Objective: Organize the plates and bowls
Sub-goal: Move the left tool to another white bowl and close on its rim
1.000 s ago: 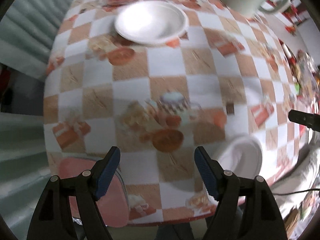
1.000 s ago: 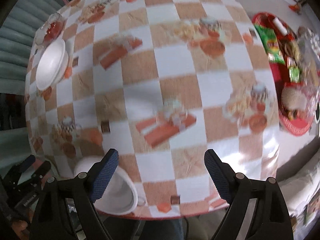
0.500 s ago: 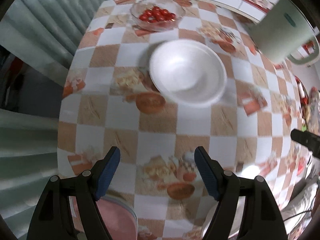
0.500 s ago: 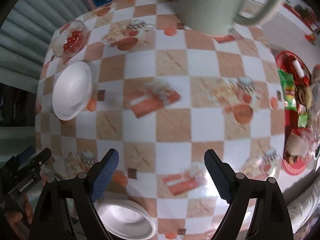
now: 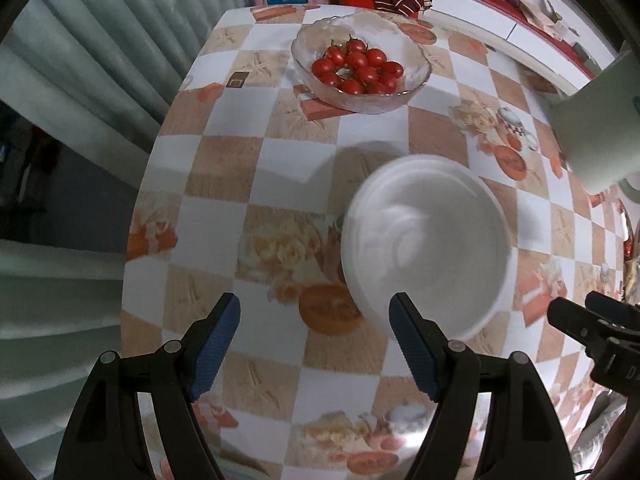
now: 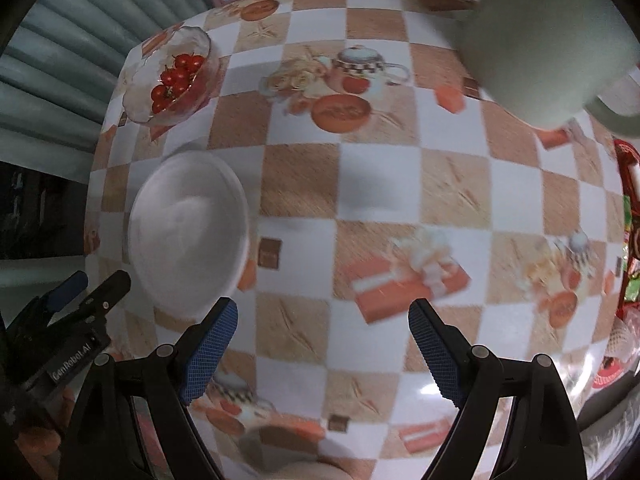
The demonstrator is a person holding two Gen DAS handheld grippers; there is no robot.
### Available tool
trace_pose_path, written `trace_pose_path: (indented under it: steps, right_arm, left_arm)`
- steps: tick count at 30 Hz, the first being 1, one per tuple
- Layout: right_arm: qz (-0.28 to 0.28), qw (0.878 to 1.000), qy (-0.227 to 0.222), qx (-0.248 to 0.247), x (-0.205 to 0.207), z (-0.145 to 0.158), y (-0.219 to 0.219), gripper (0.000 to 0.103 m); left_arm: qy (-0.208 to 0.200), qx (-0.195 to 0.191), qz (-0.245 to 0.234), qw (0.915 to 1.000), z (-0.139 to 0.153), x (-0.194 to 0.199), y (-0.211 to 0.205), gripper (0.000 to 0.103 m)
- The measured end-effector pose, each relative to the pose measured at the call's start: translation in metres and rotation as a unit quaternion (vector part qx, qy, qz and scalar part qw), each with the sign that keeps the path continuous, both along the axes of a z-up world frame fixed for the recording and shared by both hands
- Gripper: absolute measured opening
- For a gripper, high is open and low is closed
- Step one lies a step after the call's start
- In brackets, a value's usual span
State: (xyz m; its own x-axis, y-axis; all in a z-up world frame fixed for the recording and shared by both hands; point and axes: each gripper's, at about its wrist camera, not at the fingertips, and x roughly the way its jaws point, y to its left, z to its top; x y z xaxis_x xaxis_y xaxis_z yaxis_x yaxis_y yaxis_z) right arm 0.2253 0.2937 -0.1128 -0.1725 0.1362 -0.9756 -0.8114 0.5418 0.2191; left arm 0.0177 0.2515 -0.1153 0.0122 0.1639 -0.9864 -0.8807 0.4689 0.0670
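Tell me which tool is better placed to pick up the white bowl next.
Probably the left tool: the white bowl lies just ahead of its open fingers, one fingertip already at the rim. The right tool has the bowl off to its side.

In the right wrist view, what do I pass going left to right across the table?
Left gripper at the edge → glass bowl of tomatoes → white bowl → printed gift box → pale green mug.

Blurred white bowl (image 5: pixel 426 248) (rim smeared)
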Motion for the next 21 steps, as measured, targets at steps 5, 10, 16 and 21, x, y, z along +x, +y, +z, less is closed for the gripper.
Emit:
trace_pose_path:
  steps: [5,10,16,21]
  right_arm:
    - [0.003,1.0,0.008,-0.012,-0.003,-0.018,0.018,0.088]
    - [0.0,1.0,0.008,-0.016,-0.004,-0.03,0.029,0.088]
    - [0.008,1.0,0.004,-0.022,-0.013,-0.043,0.044,0.088]
    - [0.019,0.999,0.002,-0.028,-0.02,-0.059,0.051,0.088]
  left_arm:
    - [0.007,0.003,-0.004,1.0,-0.009,0.007,0.011,0.08]
    - [0.018,0.006,-0.014,0.9997,-0.021,0.017,0.019,0.08]
    - [0.023,0.005,-0.021,0.9995,-0.037,0.028,0.028,0.08]
    - [0.03,-0.006,-0.022,0.9993,-0.054,0.029,0.036,0.08]
